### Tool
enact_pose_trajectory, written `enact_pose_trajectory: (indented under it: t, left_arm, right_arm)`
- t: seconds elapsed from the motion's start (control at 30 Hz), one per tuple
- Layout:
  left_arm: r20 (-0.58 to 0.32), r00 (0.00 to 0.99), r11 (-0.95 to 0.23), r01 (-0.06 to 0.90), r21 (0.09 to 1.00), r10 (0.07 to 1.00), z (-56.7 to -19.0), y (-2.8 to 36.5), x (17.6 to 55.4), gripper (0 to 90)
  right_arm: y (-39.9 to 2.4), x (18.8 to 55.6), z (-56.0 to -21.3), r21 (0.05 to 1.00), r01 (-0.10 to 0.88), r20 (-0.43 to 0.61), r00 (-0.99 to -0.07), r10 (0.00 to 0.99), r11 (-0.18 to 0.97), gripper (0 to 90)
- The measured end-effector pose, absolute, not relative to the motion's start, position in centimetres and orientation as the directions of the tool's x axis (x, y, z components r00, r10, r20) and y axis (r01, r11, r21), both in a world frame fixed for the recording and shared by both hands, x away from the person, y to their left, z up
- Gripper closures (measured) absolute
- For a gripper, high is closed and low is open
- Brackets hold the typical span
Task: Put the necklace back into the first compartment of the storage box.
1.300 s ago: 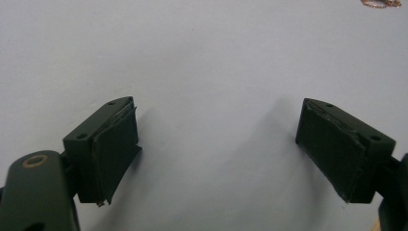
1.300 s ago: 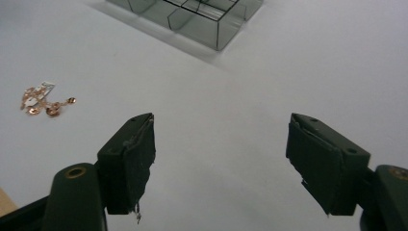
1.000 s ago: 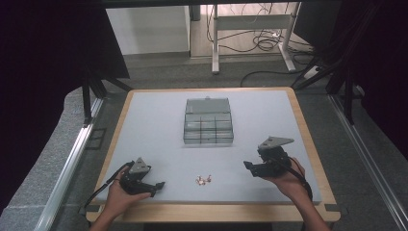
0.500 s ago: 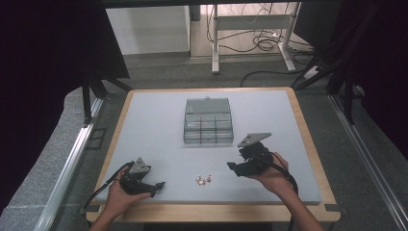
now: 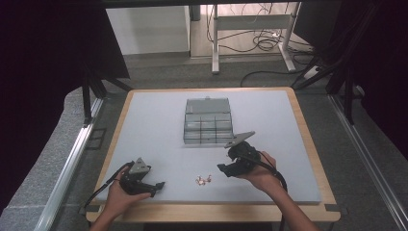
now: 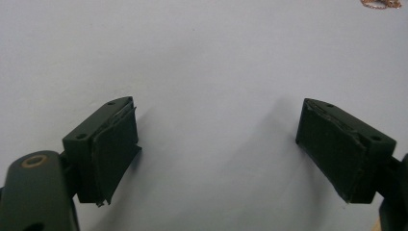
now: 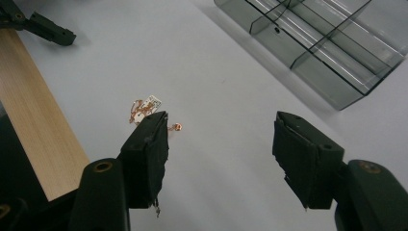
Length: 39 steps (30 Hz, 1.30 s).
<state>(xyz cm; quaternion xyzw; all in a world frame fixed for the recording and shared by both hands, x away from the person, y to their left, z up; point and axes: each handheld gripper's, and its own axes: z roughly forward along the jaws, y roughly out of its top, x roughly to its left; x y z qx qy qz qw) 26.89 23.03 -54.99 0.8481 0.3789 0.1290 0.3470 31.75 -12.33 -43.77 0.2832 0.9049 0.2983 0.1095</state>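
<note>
Right tool [image 5: 226, 169] closing in on the copper jewellery [image 5: 204, 180]

Since a second ago it has slid leftward across the bench [image 5: 159, 130], its empty jaws just narrowing, so pickup looks imminent; the left tool [image 5: 156, 186] waits wide apart, holding nothing, near the front edge.

— What do I have past the right fingers [image 7: 308, 159]?
— A grey see-through compartment box [image 7: 332, 53], well beyond them. I see the table's wooden edge [image 7: 33, 120] off to their left.
</note>
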Motion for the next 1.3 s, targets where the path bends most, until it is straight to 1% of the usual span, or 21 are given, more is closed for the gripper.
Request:
enact_pose_trajectory:
  t: [0.5,0.77,1.0,1.3]
  left_arm:
    - [-0.044,0.680,-0.473,0.553,0.686,0.732,-55.0,23.0,26.9,14.6]
    - [-0.043,0.682,-0.476,0.552,0.685,0.730,-55.0,23.1,26.9,14.6]
    - [-0.043,0.683,-0.476,0.552,0.685,0.730,-55.0,23.1,26.9,14.5]
    - [-0.046,0.681,-0.473,0.554,0.685,0.731,-55.0,23.1,26.9,14.5]
  right_arm:
    - [-9.7,32.1,-45.8,0.538,0.446,-0.013,-0.844,0.536,0.715,41.3]
    - [-8.6,31.7,-47.1,0.498,0.438,0.003,-0.864,0.503,0.748,46.9]
    - [-8.0,31.7,-48.4,0.467,0.440,0.009,-0.869,0.494,0.767,51.3]
    - [-7.3,31.7,-49.5,0.445,0.426,0.002,-0.880,0.475,0.788,54.9]
